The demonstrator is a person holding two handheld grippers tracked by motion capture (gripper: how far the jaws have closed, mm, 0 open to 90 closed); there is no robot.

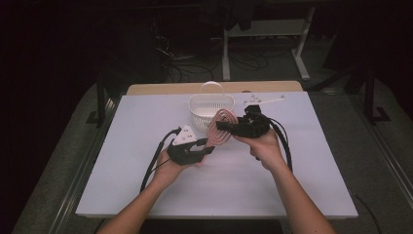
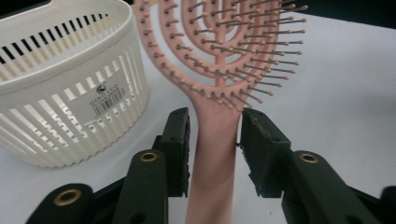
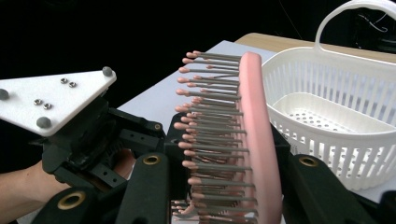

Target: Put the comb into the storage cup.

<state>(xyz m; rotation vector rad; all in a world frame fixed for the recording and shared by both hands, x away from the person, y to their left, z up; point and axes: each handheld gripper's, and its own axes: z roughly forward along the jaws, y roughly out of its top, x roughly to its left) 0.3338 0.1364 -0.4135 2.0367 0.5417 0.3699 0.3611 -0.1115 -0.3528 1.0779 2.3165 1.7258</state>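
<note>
A pink hairbrush [image 1: 221, 127] with a looped, bristled head is held up over the white table [image 1: 302, 185], just in front of a white slotted basket [image 1: 210, 105]. My right gripper [image 1: 220, 126] comes in from the right and is shut on the brush head [image 3: 257, 130], bristles pointing left in the right gripper view. My left gripper [image 1: 207, 148] reaches in from the lower left. Its jaws stand on either side of the brush handle [image 2: 215, 154] with thin gaps showing, so they are open. The empty basket [image 2: 70, 84] stands left of the brush in the left gripper view.
The basket [image 3: 336, 116] has an arched handle and sits at the table's far middle. A wooden board edge [image 1: 165, 88] runs behind the white sheet. Cables trail from both grippers toward the person. Desk legs [image 1: 302, 53] stand in the dark beyond.
</note>
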